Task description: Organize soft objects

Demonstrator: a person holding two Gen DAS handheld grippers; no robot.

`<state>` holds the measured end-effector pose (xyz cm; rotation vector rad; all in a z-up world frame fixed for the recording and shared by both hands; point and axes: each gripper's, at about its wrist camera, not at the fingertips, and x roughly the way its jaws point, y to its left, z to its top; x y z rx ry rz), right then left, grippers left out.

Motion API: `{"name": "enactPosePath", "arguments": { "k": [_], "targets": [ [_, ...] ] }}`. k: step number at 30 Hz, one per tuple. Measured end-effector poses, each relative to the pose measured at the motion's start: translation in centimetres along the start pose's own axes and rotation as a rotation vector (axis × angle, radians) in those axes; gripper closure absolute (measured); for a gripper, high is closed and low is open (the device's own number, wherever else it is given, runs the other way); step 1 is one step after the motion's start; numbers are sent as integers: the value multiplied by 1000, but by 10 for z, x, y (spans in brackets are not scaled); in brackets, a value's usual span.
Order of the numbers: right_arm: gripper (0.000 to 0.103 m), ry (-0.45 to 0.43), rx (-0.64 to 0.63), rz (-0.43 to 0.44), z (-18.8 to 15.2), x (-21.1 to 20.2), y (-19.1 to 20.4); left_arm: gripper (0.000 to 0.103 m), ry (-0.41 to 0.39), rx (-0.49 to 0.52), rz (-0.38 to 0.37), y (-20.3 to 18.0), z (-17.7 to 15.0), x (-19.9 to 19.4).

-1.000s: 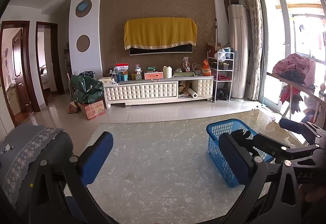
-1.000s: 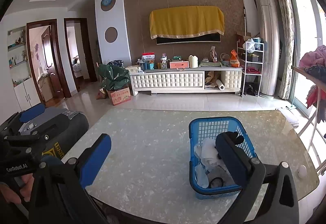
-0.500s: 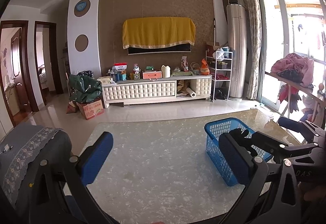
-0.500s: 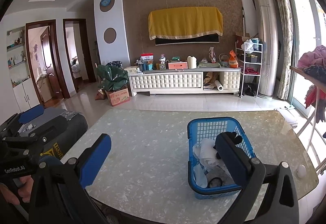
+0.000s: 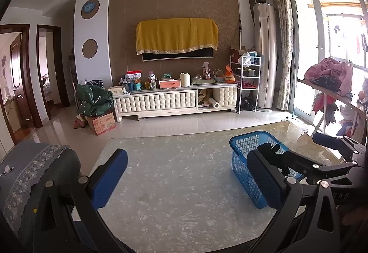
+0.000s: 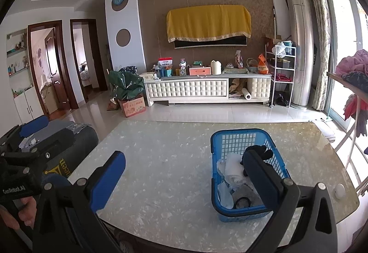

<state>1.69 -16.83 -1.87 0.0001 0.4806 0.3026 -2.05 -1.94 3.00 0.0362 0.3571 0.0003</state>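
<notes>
A blue plastic basket [image 6: 239, 135] stands on the marble table [image 6: 165, 161], right of centre. Inside it lie white cloths [image 6: 232, 170], a pale blue piece [image 6: 224, 193], a grey item with a black ring [image 6: 241, 202] and a black soft thing [image 6: 258, 152], partly hidden by my finger. My right gripper [image 6: 184, 179] hovers open and empty just in front of the basket. My left gripper [image 5: 186, 179] is also open and empty, over the table's middle, with the basket [image 5: 248, 145] to its right. The right gripper's fingers [image 5: 326, 139] reach in beside that basket.
A dark padded chair back [image 6: 76, 145] with a grey lace cover [image 5: 34, 172] sits at the table's left edge. A small white round object [image 6: 340, 189] lies near the right edge. Beyond the table are tiled floor, a TV cabinet [image 5: 174, 101] and a clothes-laden rack [image 5: 331, 78].
Both views drift only slightly. The grippers stay open and empty, and the basket and its contents have not moved.
</notes>
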Motion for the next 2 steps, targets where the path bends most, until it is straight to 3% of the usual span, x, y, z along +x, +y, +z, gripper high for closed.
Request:
{"name": "enactPosePath", "arguments": {
  "k": [2],
  "targets": [
    [0,4,3,-1,0,0,0,0,4,-3,-8,0,0,1]
  ]
}}
